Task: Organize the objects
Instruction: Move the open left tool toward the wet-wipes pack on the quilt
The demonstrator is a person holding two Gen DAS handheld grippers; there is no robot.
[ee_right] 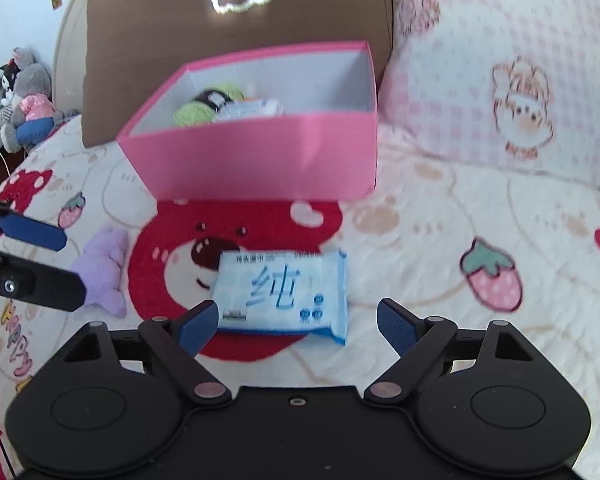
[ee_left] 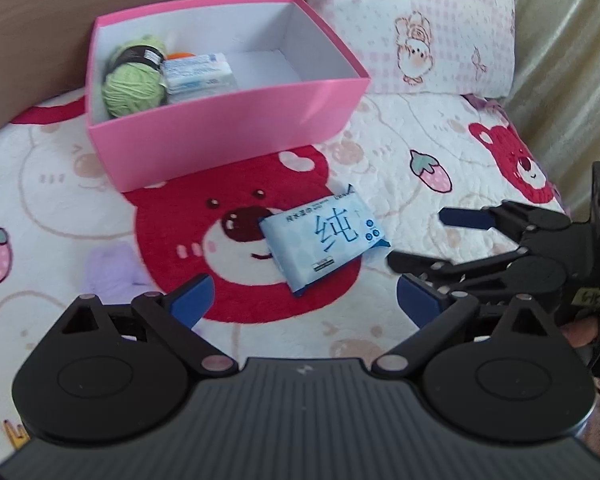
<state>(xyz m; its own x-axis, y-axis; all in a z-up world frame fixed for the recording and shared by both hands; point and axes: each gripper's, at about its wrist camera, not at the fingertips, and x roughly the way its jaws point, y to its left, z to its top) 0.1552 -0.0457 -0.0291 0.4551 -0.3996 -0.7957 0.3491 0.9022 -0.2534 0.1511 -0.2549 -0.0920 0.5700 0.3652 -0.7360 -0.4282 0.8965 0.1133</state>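
Observation:
A light blue wipes packet (ee_left: 324, 244) (ee_right: 284, 292) lies flat on the red bear print of the blanket. My right gripper (ee_right: 296, 324) is open and hangs just in front of it, one finger at each side, pads apart from it. From the left wrist view that gripper (ee_left: 440, 240) comes in from the right. My left gripper (ee_left: 304, 300) is open and holds nothing; it stands left of the packet (ee_right: 60, 264). Behind stands an open pink box (ee_left: 228, 132) (ee_right: 260, 160) holding a green yarn ball (ee_left: 132, 84) (ee_right: 192, 114) and a white-blue tissue pack (ee_left: 198, 74).
A purple plush star (ee_right: 104, 272) lies on the blanket left of the bear print. A pink checked pillow (ee_right: 500, 80) leans behind the box at the right, against a brown headboard (ee_right: 160, 40). Stuffed toys (ee_right: 28, 96) sit beyond the bed's left edge.

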